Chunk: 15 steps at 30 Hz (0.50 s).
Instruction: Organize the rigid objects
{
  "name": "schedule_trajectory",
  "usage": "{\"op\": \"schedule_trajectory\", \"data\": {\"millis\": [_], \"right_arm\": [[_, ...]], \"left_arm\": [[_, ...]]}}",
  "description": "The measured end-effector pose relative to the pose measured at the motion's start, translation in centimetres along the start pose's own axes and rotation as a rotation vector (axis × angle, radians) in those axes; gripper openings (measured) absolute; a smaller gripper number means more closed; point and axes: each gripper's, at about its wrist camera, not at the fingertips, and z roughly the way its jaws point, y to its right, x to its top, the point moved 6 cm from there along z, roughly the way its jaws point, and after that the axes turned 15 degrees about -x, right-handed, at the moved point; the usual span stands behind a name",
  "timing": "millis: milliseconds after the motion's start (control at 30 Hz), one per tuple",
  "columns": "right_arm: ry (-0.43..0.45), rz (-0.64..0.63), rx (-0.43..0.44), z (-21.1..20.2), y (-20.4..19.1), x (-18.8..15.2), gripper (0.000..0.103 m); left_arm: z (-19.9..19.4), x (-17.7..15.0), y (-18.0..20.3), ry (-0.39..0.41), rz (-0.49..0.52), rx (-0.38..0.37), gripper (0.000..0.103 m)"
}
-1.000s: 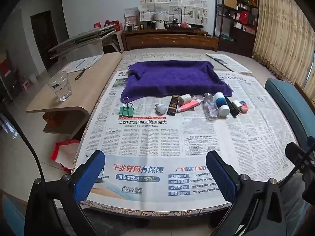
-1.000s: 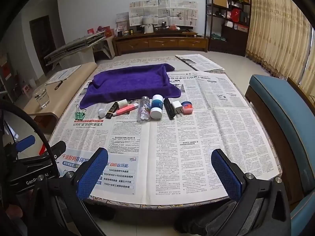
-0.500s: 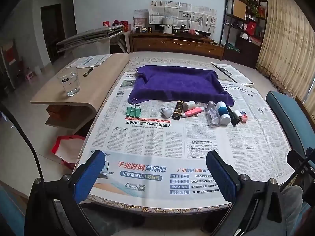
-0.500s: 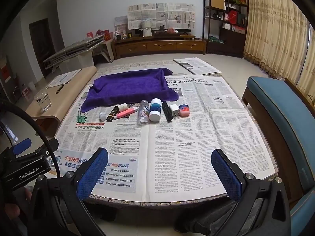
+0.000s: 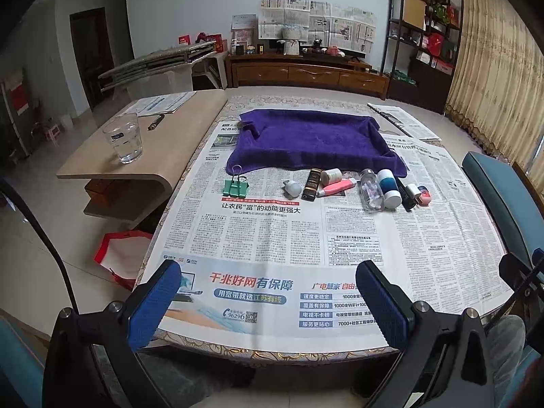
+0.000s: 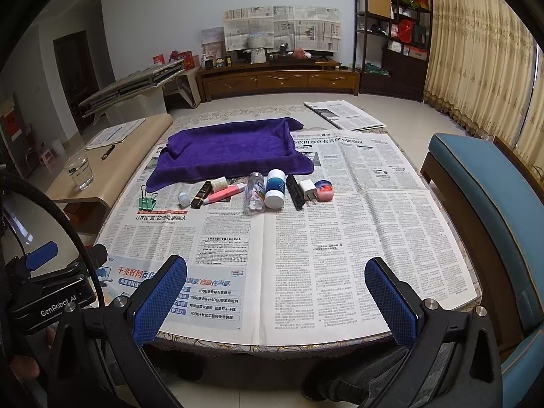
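Observation:
A row of small objects lies on the newspaper-covered table (image 5: 272, 231) in front of a purple towel (image 5: 312, 142): green binder clips (image 5: 235, 186), a small white bulb (image 5: 292, 187), a dark tube (image 5: 312, 183), a pink highlighter (image 5: 336, 187), a clear bottle (image 5: 370, 192), a blue-and-white jar (image 5: 388, 187), a white charger (image 6: 308, 189) and a pink tin (image 6: 323, 191). My left gripper (image 5: 268, 306) is open at the near table edge, holding nothing. Open too, my right gripper (image 6: 275, 302) hovers at the near edge, well short of the row (image 6: 251, 192).
A low wooden side table (image 5: 102, 156) with a glass of water (image 5: 124, 137) stands to the left. A blue cushioned chair (image 6: 489, 204) is on the right. A red bag (image 5: 119, 258) lies on the floor by the table's left side.
Both grippers have drawn back and tilted up a little, so the table and row look farther away. Nothing on the table has moved.

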Motion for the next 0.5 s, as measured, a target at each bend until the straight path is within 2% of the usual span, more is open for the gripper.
{"op": "schedule_trajectory", "data": {"millis": [500], "right_arm": [[0.004,0.032,-0.001,-0.4,1.2,-0.1,0.103]], "left_arm": [[-0.4,0.0,0.5,-0.003,0.011,-0.003,0.103]]}}
